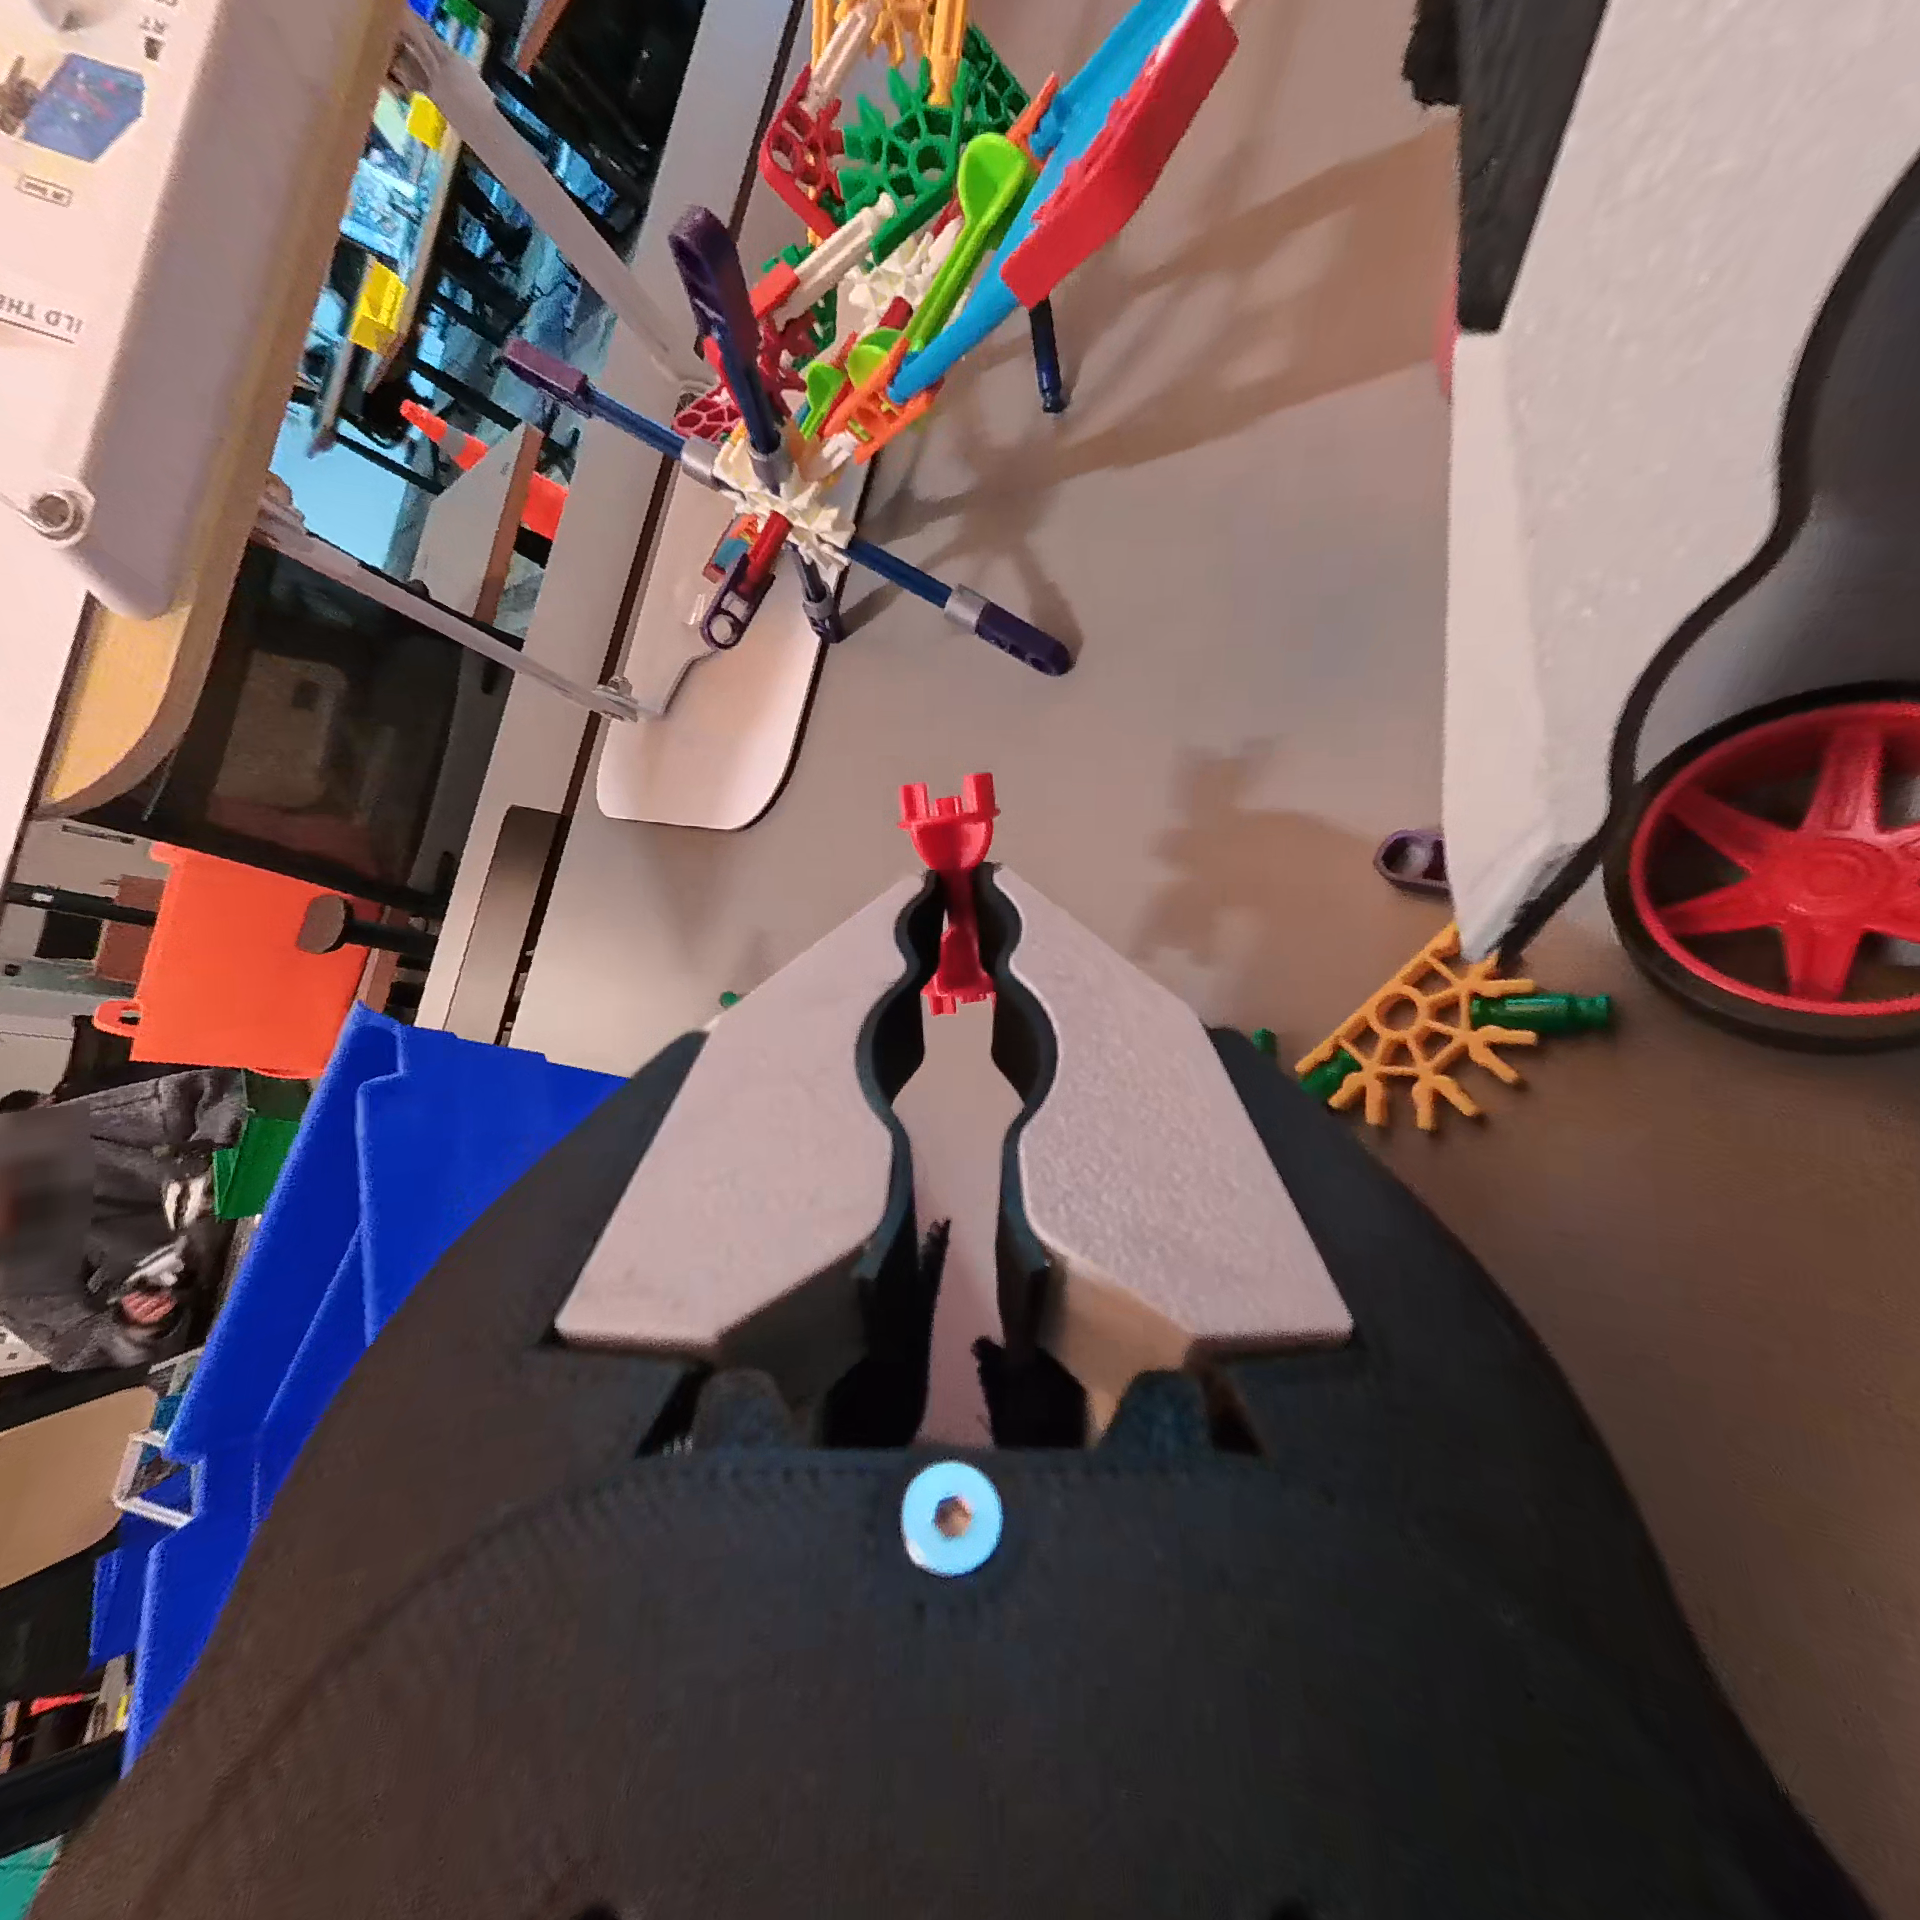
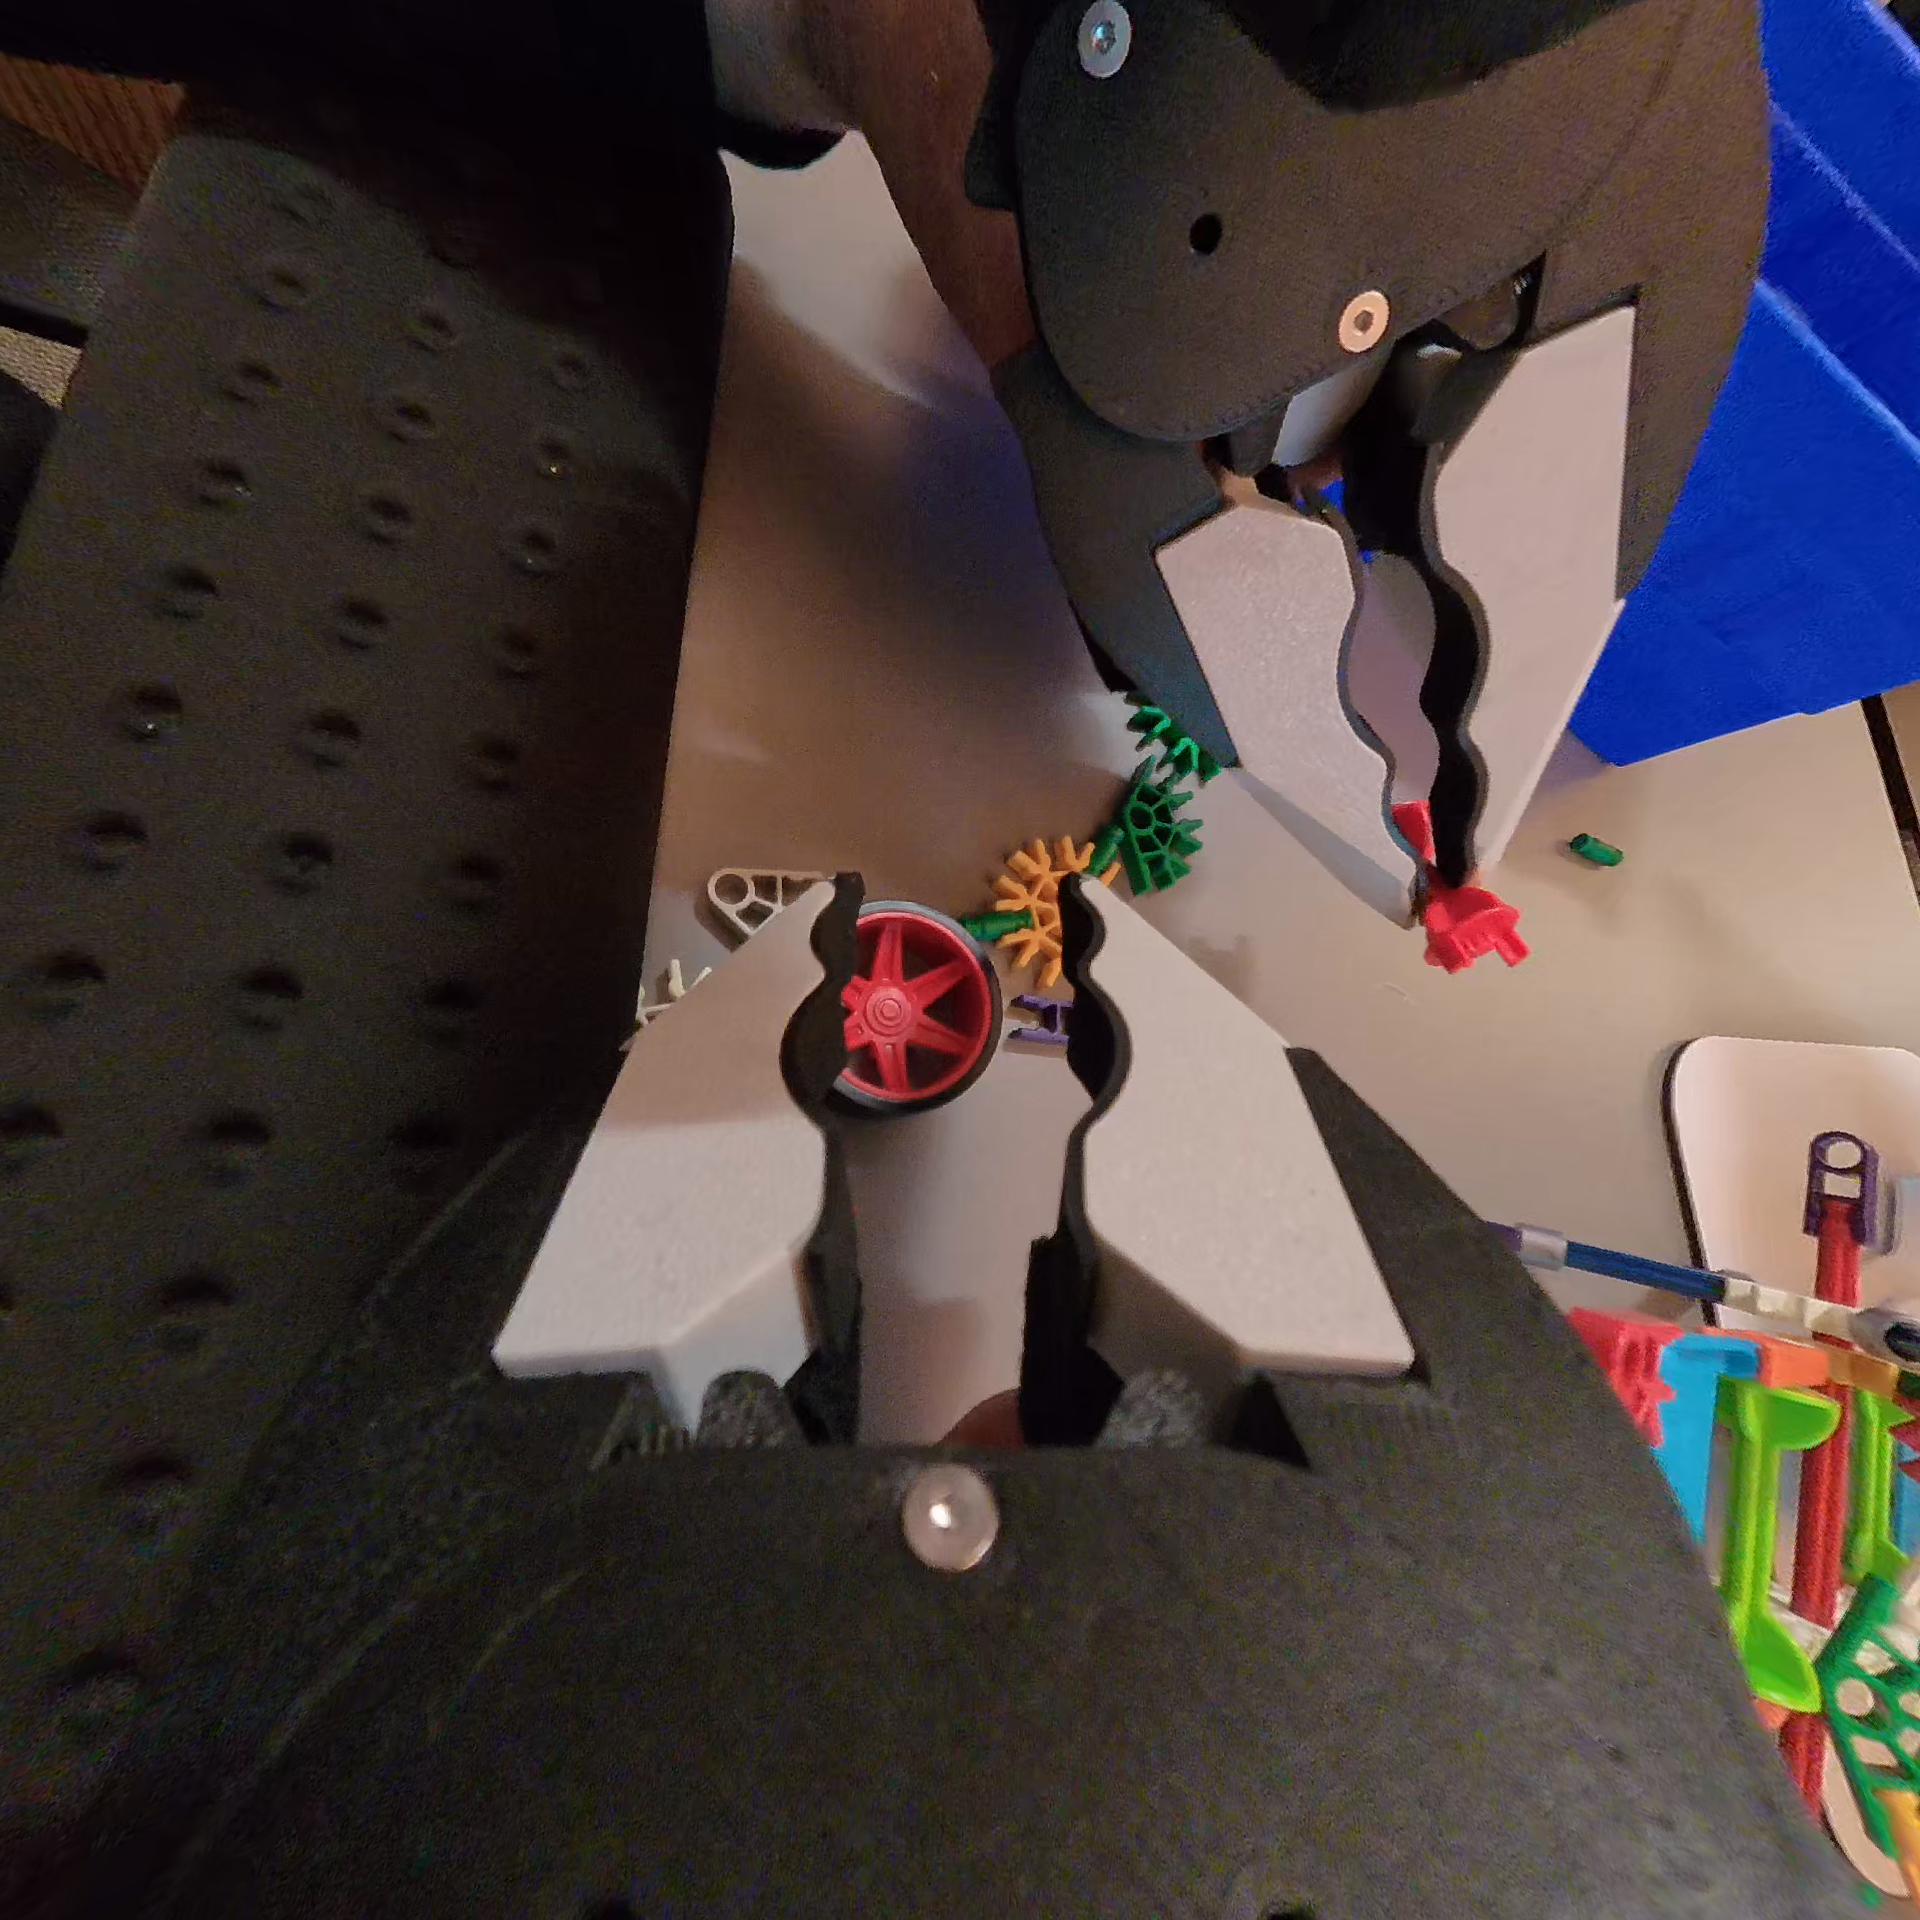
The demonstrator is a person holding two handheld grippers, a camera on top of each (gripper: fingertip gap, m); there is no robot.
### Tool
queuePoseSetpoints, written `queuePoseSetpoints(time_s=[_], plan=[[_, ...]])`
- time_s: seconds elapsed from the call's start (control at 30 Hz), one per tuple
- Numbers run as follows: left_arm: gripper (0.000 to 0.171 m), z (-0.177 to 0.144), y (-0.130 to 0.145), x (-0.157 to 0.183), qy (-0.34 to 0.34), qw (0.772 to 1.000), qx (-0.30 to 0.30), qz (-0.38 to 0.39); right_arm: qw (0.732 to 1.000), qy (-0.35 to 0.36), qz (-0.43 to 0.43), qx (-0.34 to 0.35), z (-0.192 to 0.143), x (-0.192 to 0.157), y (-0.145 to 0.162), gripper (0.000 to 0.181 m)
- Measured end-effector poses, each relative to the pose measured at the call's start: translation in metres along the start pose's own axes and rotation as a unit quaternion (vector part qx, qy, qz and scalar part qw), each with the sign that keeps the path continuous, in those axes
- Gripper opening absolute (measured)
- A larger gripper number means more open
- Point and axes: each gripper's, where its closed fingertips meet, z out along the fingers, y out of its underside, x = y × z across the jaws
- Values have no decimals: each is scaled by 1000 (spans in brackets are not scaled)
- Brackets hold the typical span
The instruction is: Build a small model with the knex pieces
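Observation:
My left gripper [image 1: 961, 883] is shut on a small red connector piece [image 1: 951, 831] that sticks out past the fingertips, above the beige table [image 1: 1195, 675]. It also shows in the right wrist view [image 2: 1439, 862] with the red piece [image 2: 1470, 925]. My right gripper [image 2: 961, 904] is open around a red-spoked wheel with a black tyre [image 2: 920, 1013]. The wheel lies against the left finger, apart from the right one. In the left wrist view one white finger [image 1: 1558, 520] of the right gripper stands beside the wheel [image 1: 1808, 883].
Loose pieces lie near the wheel: an orange connector [image 2: 1039, 920], green connectors [image 2: 1153, 821], a grey one [image 2: 758, 899], a purple one [image 2: 1039, 1018]. A colourful rod-and-connector model [image 1: 883, 312] stands on a white board [image 1: 707, 748]. A blue bin [image 2: 1818, 468] is behind the left gripper. A black perforated surface [image 2: 312, 727] is at left.

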Motion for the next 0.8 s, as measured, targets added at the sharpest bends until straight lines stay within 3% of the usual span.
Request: queuePoseSetpoints(time_s=[0.37,0.8], plan=[[4,8,14,24,56,998,-38,14,1000,-9,1,-12,2,-2,6,37],[5,12,26,29,68,995,-67,11,1000,-11,0,-12,2,-3,7,37]])
